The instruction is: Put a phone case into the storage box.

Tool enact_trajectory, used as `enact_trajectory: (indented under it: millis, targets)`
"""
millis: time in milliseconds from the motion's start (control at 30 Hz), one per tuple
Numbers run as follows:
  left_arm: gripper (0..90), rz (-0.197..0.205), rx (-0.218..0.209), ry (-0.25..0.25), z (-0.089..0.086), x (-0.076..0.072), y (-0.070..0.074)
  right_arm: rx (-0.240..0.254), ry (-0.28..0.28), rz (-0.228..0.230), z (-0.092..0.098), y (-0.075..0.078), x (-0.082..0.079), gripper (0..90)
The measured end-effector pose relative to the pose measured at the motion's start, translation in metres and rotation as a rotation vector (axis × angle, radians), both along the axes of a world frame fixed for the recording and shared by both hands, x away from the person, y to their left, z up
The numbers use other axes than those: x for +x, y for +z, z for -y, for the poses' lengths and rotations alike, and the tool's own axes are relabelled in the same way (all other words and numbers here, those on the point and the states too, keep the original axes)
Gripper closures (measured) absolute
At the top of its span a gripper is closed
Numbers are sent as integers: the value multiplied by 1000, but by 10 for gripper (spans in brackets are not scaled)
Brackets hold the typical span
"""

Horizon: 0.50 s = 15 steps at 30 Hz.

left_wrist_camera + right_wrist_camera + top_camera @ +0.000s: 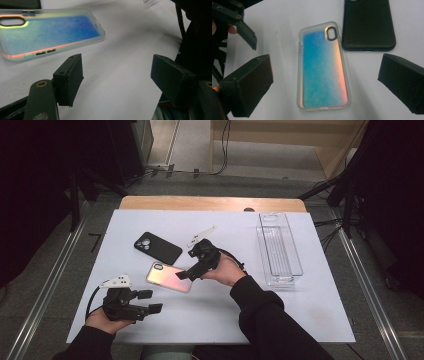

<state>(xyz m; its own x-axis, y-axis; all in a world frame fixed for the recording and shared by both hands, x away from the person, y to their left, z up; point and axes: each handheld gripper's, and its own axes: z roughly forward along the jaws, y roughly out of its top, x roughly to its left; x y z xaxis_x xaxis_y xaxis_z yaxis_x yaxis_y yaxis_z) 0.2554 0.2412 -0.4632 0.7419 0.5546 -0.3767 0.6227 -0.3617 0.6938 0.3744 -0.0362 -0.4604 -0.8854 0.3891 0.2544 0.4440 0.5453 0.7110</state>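
A white-topped counter with a wooden far edge. On it lie an iridescent translucent phone case, a matte black phone case and a clear rectangular plastic tray.

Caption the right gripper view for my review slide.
Open right gripper poised over iridescent phone case beside black phone case.

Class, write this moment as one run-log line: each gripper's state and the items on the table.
right gripper: open, above iridescent case | left gripper: open, empty | black case: beside it | clear bin: empty

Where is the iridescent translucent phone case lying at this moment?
In the high view the iridescent translucent phone case lies flat on the white table, just in front of the black phone case, by the right gripper.
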Motion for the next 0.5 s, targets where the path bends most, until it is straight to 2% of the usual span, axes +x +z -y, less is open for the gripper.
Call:
enact_trajectory:
  millis: [33, 67, 100, 200, 267, 500]
  targets:
    - [262, 0, -1, 0, 0, 0, 0, 1, -11, -9, -1, 0, 0, 14]
    - [262, 0, -1, 0, 0, 0, 0, 6, -23, -18, -2, 0, 0, 79]
    - [262, 1, 0, 0, 0, 0, 0, 11, -29, -10, -2, -1, 1, 103]
    - [262, 0, 0, -2, 0, 0, 0, 9, -50, -2, -2, -2, 2, 103]
    - [262, 0, 0, -3, 0, 0, 0, 7, -42, -3, -2, -2, 3, 103]
    - [262, -4, -1, -3, 0, 0, 0, -48, 3, 14, -9, -5, 1, 103]
